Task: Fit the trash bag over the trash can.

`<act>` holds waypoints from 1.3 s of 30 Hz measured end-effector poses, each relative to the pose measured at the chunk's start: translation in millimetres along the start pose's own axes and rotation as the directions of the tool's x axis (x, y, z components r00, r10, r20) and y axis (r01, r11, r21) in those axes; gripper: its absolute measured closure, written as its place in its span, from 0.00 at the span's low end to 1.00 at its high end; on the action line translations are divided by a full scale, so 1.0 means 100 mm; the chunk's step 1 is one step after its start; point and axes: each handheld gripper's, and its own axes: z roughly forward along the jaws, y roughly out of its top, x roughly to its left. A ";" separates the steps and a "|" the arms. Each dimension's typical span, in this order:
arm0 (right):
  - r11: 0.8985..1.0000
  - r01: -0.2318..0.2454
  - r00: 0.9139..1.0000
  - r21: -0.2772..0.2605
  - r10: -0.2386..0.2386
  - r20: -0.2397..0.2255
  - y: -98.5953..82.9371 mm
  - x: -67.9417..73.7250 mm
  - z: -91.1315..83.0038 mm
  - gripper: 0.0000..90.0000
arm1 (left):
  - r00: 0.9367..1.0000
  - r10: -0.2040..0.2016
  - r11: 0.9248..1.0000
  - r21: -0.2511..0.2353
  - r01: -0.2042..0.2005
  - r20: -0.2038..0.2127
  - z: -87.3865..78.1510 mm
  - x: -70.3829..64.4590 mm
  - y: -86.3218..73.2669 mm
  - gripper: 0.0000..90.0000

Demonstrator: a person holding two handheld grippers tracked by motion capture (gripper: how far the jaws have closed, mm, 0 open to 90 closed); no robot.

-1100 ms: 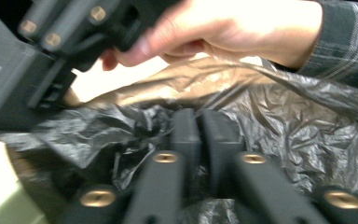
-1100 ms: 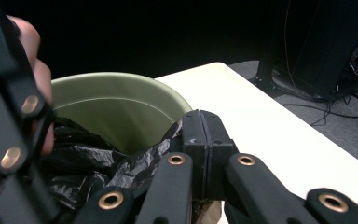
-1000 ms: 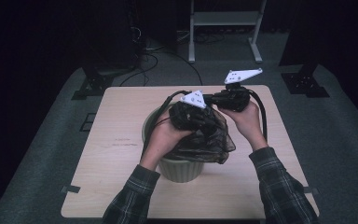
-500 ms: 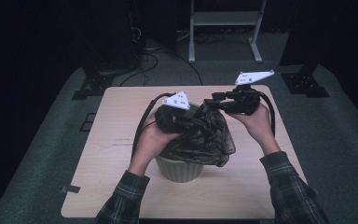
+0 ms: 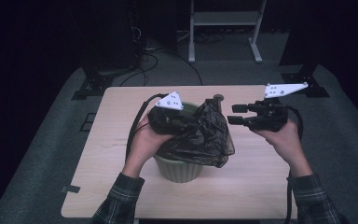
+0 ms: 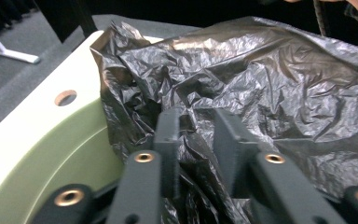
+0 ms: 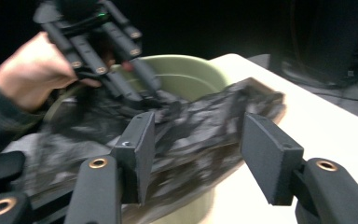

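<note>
A crumpled black plastic bag [image 5: 205, 137] lies draped over the right side of a pale green bin [image 5: 177, 169] in the middle of the table. My left gripper [image 5: 192, 124] sits over the bin's rim, shut on a fold of the bag [image 6: 270, 84]; its fingers [image 6: 167, 135] pinch the film beside the bin's inner wall [image 6: 51, 158]. My right gripper [image 5: 235, 115] hovers right of the bag, open and holding nothing. In the right gripper view its pads [image 7: 141, 144] stand wide apart before the bag [image 7: 205, 116], the bin [image 7: 191, 74] and the left gripper [image 7: 147, 84].
The light wooden table [image 5: 116, 186] has bare room left and right of the bin, and a small round hole [image 5: 219, 97] near its far edge. Dark floor, cables and stand legs [image 5: 223, 51] lie beyond the table.
My right gripper has let go of the bag, opened and drawn away to the right. The left gripper has shifted a little left, still holding the bag over the bin.
</note>
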 end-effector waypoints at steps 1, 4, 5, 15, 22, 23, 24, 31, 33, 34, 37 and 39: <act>1.000 -0.009 1.000 -0.008 0.009 -0.016 -0.02 0.03 -0.02 0.47 | 1.000 0.002 1.000 -0.005 -0.002 -0.006 -0.03 0.00 0.00 0.75; 0.999 -0.035 0.999 -0.009 0.034 -0.038 -0.05 0.08 -0.02 0.44 | 0.999 -0.008 1.000 -0.023 0.007 -0.032 -0.13 -0.02 -0.02 0.65; 0.999 -0.039 0.998 -0.006 0.039 -0.044 -0.06 0.09 -0.01 0.42 | 0.999 -0.010 1.000 -0.025 0.009 -0.039 -0.18 -0.02 -0.03 0.63; 0.997 -0.034 0.997 0.062 0.038 -0.062 -0.15 0.15 0.20 0.86 | 0.998 -0.054 0.998 -0.044 0.052 -0.038 -0.42 0.03 -0.15 0.50; 0.999 0.035 0.995 0.017 -0.033 -0.094 -0.04 0.21 0.31 1.00 | 0.999 -0.040 0.997 -0.070 0.038 -0.027 -0.45 0.03 -0.18 0.42; 0.999 0.050 0.993 0.014 -0.048 -0.106 0.02 0.23 0.36 1.00 | 0.999 -0.036 0.997 -0.069 0.034 -0.028 -0.46 0.03 -0.18 0.41; 0.998 0.058 0.992 0.008 -0.057 -0.111 0.05 0.24 0.39 1.00 | 0.999 -0.030 0.997 -0.067 0.029 -0.022 -0.45 0.02 -0.17 0.41; 0.995 0.102 0.979 -0.016 -0.103 -0.179 0.35 0.36 0.69 1.00 | 1.000 -0.002 0.997 -0.080 0.001 -0.015 -0.40 -0.01 -0.14 0.35; 0.993 0.118 0.973 -0.023 -0.120 -0.196 0.41 0.40 0.77 1.00 | 1.000 0.008 0.996 -0.086 -0.009 -0.016 -0.39 -0.01 -0.13 0.34; 0.992 0.124 0.971 -0.021 -0.125 -0.204 0.42 0.42 0.79 1.00 | 1.000 0.010 0.996 -0.090 -0.012 -0.018 -0.39 -0.02 -0.13 0.34; 0.991 0.127 0.966 -0.028 -0.131 -0.222 0.43 0.44 0.82 1.00 | 1.000 0.026 0.995 -0.095 -0.027 -0.014 -0.36 -0.01 -0.09 0.35; 0.991 0.128 0.964 -0.036 -0.133 -0.231 0.43 0.46 0.81 1.00 | 0.999 0.036 0.995 -0.093 -0.036 0.001 -0.31 -0.02 -0.07 0.37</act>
